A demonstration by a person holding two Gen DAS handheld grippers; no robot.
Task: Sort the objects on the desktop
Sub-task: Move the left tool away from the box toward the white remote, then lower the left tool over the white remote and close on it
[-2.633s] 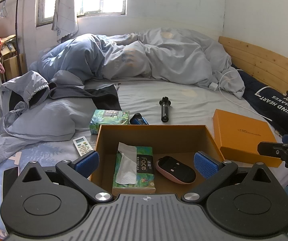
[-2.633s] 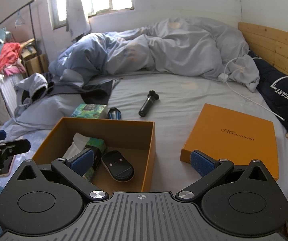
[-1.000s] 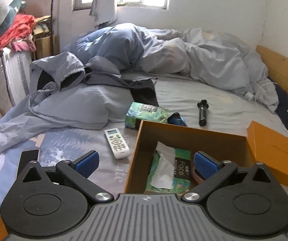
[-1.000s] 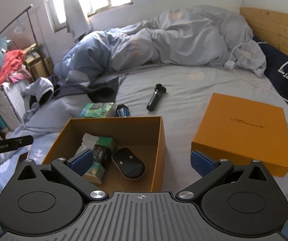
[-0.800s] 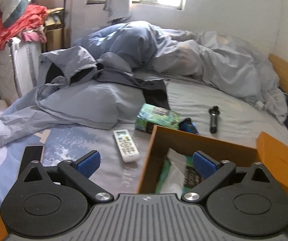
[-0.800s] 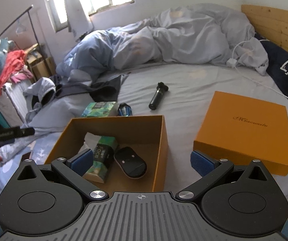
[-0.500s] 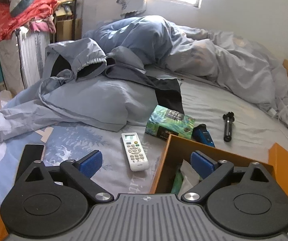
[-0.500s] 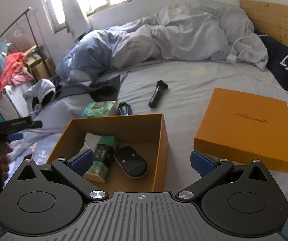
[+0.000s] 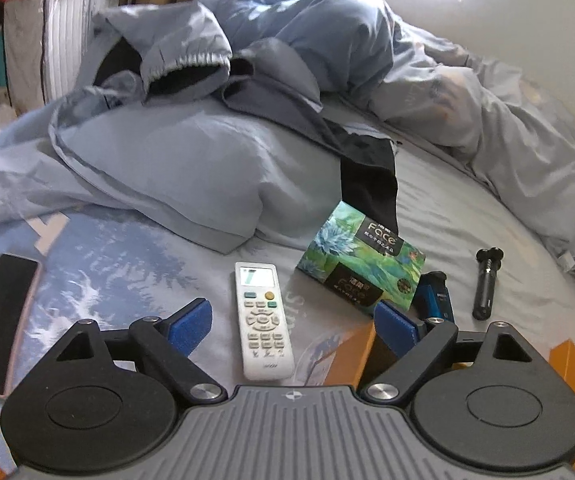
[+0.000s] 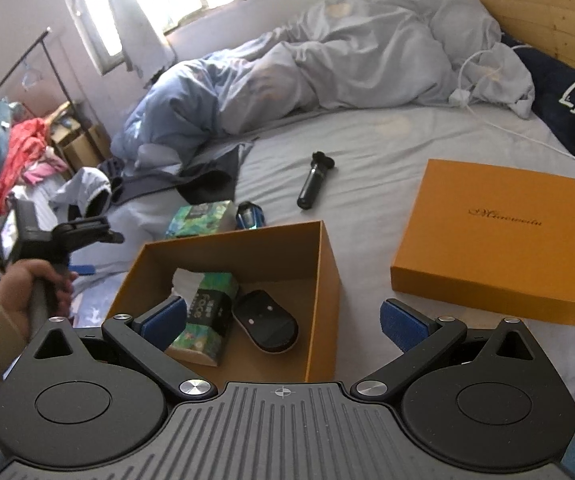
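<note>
A white remote lies on the bedsheet between the pads of my open left gripper, just ahead of them. Beyond it lie a green tissue pack, a blue object and a black handle. In the right wrist view the open orange box holds another tissue pack and a mouse. My right gripper hovers open over the box's near right corner, holding nothing. A hand carries the left gripper at the far left.
The orange lid rests right of the box. A dark phone lies at the bed's left edge. A jacket and rumpled duvet fill the back of the bed; a white cable trails near the headboard.
My left gripper swung left from over the box and dipped toward the remote, which now sits between its pads. The right gripper drifted slightly; both stayed open.
</note>
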